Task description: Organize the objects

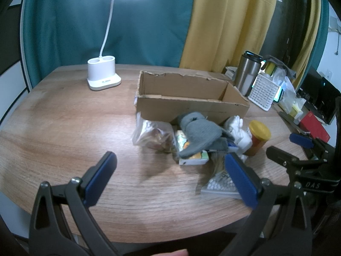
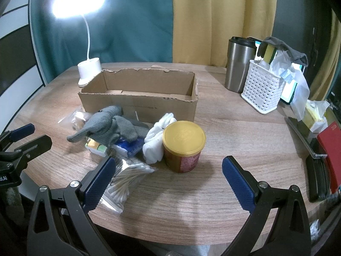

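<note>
An open cardboard box [image 1: 191, 104] [image 2: 138, 104] stands mid-table, and I see nothing inside it. In front of it lies a pile: grey socks [image 1: 202, 136] [image 2: 106, 125], white socks [image 1: 238, 132] [image 2: 157, 143], a yellow-lidded can [image 1: 259, 137] [image 2: 184, 147], a bag of cotton swabs [image 1: 219, 183] [image 2: 125, 179], a small colourful carton [image 1: 191, 155] [image 2: 96, 147], a blue packet [image 2: 132, 147] and a clear bag of snacks [image 1: 153, 134] [image 2: 78, 119]. My left gripper [image 1: 170, 179] is open, left of and before the pile. My right gripper [image 2: 168, 181] is open, just before the can.
A white desk lamp [image 1: 103, 74] [image 2: 88, 70] stands at the back left. At the right are a steel tumbler [image 1: 248, 74] [image 2: 239, 64], a white perforated basket [image 1: 265, 91] [image 2: 263, 85], a phone, plastic bags and a red box [image 1: 315, 125] [image 2: 332, 155]. Curtains hang behind the table.
</note>
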The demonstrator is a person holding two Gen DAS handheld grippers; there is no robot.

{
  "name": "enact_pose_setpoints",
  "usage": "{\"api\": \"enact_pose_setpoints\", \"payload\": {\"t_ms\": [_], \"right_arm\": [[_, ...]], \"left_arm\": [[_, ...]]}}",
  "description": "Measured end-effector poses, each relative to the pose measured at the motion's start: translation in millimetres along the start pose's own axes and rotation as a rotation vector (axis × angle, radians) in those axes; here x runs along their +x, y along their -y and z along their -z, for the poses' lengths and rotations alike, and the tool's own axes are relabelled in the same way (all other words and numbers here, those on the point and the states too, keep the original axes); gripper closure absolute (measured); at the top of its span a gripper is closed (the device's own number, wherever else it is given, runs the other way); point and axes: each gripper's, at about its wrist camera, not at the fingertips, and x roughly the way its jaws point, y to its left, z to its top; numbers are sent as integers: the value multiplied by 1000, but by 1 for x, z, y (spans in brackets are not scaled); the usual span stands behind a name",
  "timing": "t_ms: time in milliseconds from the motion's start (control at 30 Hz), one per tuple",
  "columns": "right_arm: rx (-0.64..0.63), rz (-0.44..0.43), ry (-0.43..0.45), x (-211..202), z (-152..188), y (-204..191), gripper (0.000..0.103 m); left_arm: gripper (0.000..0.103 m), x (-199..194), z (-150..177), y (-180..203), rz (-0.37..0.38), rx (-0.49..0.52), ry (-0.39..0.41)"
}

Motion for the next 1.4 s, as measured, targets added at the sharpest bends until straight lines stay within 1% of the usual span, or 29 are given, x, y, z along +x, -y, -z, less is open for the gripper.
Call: {"api": "enact_pose_setpoints", "payload": {"t_ms": [1067,1400], "right_arm": [[3,-1,-3,-1,0,0,1],[4,-1,-9,1,-1,0,1]], "left_arm": [[1,0,0,-5,-2,-5,5],[1,5,-1,-9,-4,-17,-8]]}}
